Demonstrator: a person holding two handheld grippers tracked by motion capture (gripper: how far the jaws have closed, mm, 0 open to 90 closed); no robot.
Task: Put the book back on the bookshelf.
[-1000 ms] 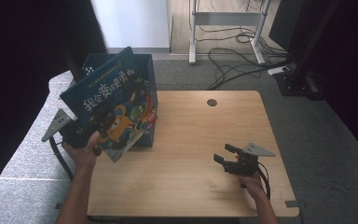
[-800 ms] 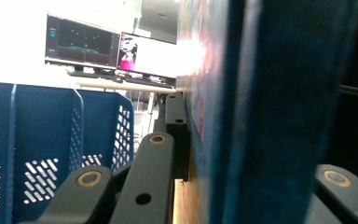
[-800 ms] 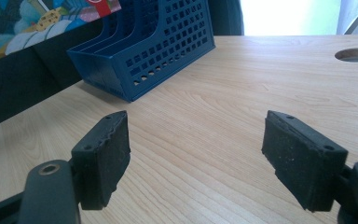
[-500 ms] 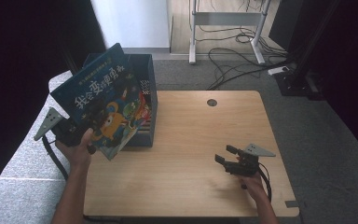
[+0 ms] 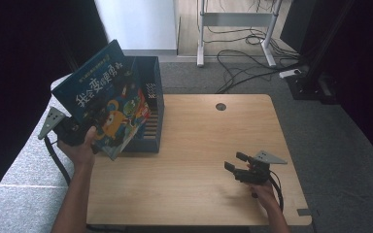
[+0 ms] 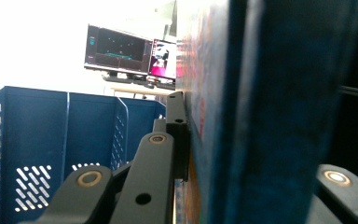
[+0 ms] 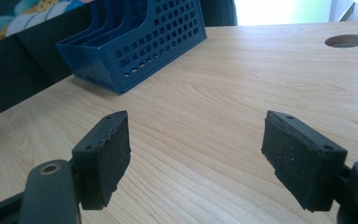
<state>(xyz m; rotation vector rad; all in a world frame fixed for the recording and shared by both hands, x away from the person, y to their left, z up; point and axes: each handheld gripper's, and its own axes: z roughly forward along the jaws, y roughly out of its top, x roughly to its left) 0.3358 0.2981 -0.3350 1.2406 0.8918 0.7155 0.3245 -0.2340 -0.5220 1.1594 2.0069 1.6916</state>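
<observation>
A large blue children's book (image 5: 108, 102) with cartoon figures on its cover is held tilted in the air over the table's left edge. My left gripper (image 5: 80, 135) is shut on its lower edge. In the left gripper view the book (image 6: 261, 93) stands edge-on between the jaws of this gripper (image 6: 256, 158). Just behind and to the right of the book sits a blue slotted file rack (image 5: 153, 97), also in the left gripper view (image 6: 51, 140). My right gripper (image 5: 237, 164) rests low over the table's front right, open with nothing between its pads (image 7: 196, 149).
The wooden table (image 5: 199, 131) has a round cable hole (image 5: 220, 107) near its far edge. The rack (image 7: 135, 42) lies far ahead of the right gripper. Cables and a desk frame (image 5: 233, 29) are on the floor beyond the table.
The left hand has carried the book a little to the left, away from the rack's front, and tilted it more. The right gripper has stayed put.
</observation>
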